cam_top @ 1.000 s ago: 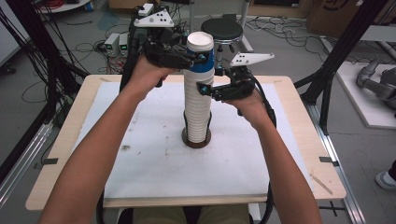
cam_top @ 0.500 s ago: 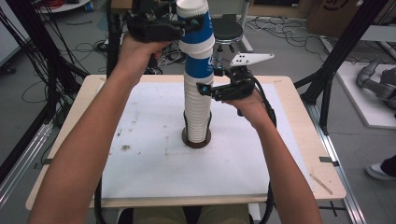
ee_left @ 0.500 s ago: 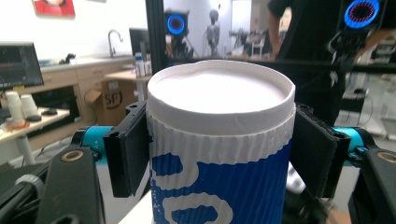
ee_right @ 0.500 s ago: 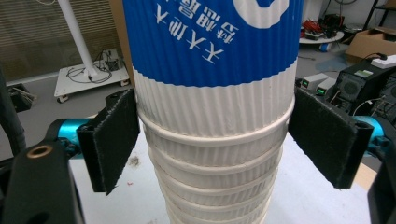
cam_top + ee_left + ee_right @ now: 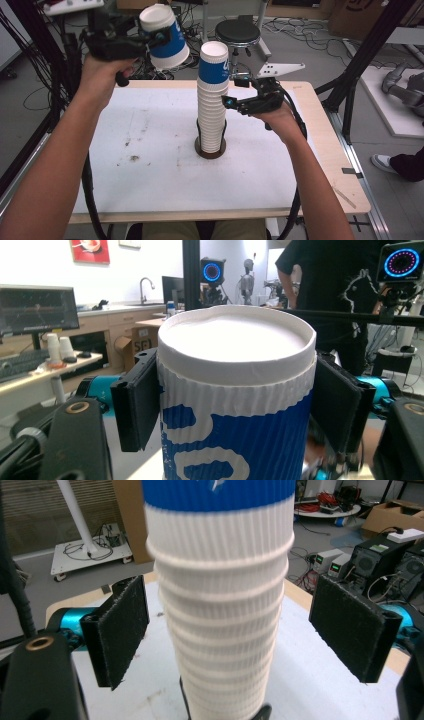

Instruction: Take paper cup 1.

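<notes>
Left gripper (image 5: 150,40): its jaws are clamped on the single cup (image 5: 165,36), one pad on each side of the ribbed wall just under the white rim, as the left gripper view shows.
Single cup: blue and white paper, tilted in the high view, its mouth turned up and toward the hand; it hangs clear of the stack, off past the far left corner of the tabletop (image 5: 150,165).
Cup stack (image 5: 212,100): upright near the middle of the tabletop, standing in a dark round base (image 5: 210,150); the top cup carries the blue band, the ones below show only white ribbed rims.
Right gripper (image 5: 235,92): its jaws are apart and have just been opening; the stack stands between them, and in the right gripper view a gap shows on both sides, wider at the right pad.
Right pads (image 5: 122,630): level with the white ribs below the blue band, not touching them.
</notes>
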The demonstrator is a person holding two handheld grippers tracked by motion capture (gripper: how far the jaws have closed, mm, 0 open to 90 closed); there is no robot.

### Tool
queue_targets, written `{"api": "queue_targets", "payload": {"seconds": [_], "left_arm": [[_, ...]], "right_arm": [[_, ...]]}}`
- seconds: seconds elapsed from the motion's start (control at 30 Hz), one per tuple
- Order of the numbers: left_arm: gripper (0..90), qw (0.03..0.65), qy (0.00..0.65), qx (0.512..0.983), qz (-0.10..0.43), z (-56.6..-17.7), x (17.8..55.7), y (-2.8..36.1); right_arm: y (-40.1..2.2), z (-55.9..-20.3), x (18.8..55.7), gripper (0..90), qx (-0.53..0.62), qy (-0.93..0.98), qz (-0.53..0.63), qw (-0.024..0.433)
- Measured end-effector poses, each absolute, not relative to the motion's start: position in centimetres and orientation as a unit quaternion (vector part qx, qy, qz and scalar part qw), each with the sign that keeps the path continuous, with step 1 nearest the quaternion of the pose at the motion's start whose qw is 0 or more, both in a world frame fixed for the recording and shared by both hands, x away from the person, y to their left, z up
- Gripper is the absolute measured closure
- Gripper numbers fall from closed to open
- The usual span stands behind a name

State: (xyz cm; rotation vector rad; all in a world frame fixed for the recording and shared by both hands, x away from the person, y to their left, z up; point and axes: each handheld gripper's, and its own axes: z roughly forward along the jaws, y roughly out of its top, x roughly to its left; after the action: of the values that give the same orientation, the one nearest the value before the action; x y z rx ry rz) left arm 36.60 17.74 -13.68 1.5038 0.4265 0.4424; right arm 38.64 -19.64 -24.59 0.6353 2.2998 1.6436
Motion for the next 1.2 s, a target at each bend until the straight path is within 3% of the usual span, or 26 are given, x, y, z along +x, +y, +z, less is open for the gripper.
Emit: {"api": "queue_targets", "payload": {"seconds": [0.37, 0.73, 1.2], "left_arm": [[28.0, 0.668, 0.213, 0.686, 0.194, -20.2, 34.8, 20.2], [27.9, 0.661, 0.23, 0.693, 0.172, -27.6, 33.1, 20.8], [27.6, 0.651, 0.233, 0.704, 0.16, -31.8, 31.6, 20.2]], "right_arm": [[-22.4, -26.7, 36.8, 16.5, 0.224, 0.799, 0.544, 0.126], [-25.3, -31.0, 34.1, 16.5, 0.246, 0.798, 0.534, 0.13], [-25.6, -34.4, 32.3, 16.5, 0.257, 0.795, 0.534, 0.129]]}}
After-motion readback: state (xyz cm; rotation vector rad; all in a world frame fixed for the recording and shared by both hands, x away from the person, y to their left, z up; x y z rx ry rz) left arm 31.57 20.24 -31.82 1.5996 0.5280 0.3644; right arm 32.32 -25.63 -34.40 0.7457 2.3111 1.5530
